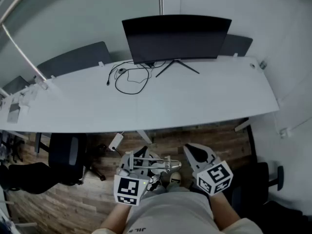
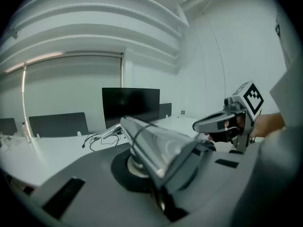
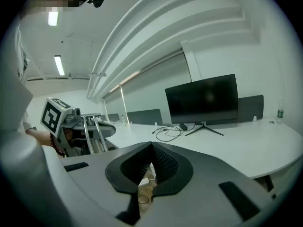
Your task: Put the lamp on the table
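The lamp (image 1: 157,165) is a silver metal piece with a shiny cone-shaped head, and my left gripper (image 1: 135,161) is shut on it, low in the head view over the wooden floor. In the left gripper view the lamp (image 2: 156,143) lies slanted across the jaws and hides the pads. My right gripper (image 1: 196,153) hovers beside it on the right, shut with nothing in it; its tips (image 3: 150,151) meet. The long white table (image 1: 195,101) stretches ahead of both grippers. The right gripper view shows the lamp's thin rods (image 3: 92,134) at its left.
A black monitor (image 1: 175,38) stands at the table's far middle, with a looped black cable (image 1: 129,79) in front of it. Small items lie at the table's far left end (image 1: 22,101). A black office chair (image 1: 66,157) sits on the floor to my left.
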{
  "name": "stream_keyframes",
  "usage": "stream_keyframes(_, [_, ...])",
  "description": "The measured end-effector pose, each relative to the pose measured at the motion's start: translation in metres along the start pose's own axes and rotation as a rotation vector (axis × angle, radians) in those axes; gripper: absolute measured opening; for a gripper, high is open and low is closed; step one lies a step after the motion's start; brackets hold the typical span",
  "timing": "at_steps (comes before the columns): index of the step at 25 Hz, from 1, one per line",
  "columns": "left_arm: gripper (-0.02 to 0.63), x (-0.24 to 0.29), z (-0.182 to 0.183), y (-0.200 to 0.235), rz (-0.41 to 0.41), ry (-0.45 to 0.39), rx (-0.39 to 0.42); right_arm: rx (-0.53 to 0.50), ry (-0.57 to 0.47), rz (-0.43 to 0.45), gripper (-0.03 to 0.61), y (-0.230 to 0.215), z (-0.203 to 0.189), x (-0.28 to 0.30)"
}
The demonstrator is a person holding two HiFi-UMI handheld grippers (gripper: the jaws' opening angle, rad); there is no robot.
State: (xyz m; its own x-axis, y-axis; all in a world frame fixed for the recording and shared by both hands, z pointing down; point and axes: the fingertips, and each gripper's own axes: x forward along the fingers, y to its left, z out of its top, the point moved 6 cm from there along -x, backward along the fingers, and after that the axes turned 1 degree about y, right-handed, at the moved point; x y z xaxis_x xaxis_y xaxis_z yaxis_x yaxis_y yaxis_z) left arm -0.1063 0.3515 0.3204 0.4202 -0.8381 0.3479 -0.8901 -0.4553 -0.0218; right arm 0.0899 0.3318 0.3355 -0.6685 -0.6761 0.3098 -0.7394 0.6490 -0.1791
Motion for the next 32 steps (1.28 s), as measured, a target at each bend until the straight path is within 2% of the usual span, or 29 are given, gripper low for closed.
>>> stream_keyframes(8, [0.003,0.007,0.007,-0.004,0.03,-0.003,-0.01,-0.016,-0.005,0.018,0.031,-0.017,0.003,0.0])
stream_keyframes(15, [0.003,0.02,0.013,-0.005,0.066,0.013,-0.052,0.005,-0.03,0.085,0.032,-0.041,0.011,0.0])
stream_keyframes(20, [0.003,0.033,0.017,-0.004,0.1,-0.008,-0.057,0.003,-0.02,0.099,0.032,-0.061,0.008,-0.002])
stream_keyframes(32, [0.003,0.099,0.034,0.027,0.054,0.028,-0.063,0.042,-0.004,0.085,0.032,-0.105,0.02,0.05])
